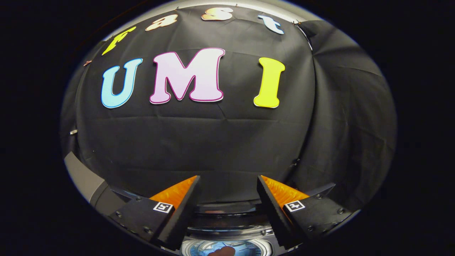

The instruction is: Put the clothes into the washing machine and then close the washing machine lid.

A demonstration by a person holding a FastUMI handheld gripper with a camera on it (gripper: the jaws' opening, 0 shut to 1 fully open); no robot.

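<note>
My gripper [227, 183] is open, its two fingers spread wide with nothing between them, and it points at the black cloth wall. Below and between the fingers lies the top of the washing machine [227, 220], a dark glossy panel. Just under that, the round drum opening [224, 249] shows a pale blue inside, with a small reddish-brown piece of clothing [222, 251] in it. The lid's position cannot be told from here.
The black cloth wall [213, 149] hangs close behind the machine and folds round on the right. A grey slanted panel [83, 176] runs along to the left of the left finger.
</note>
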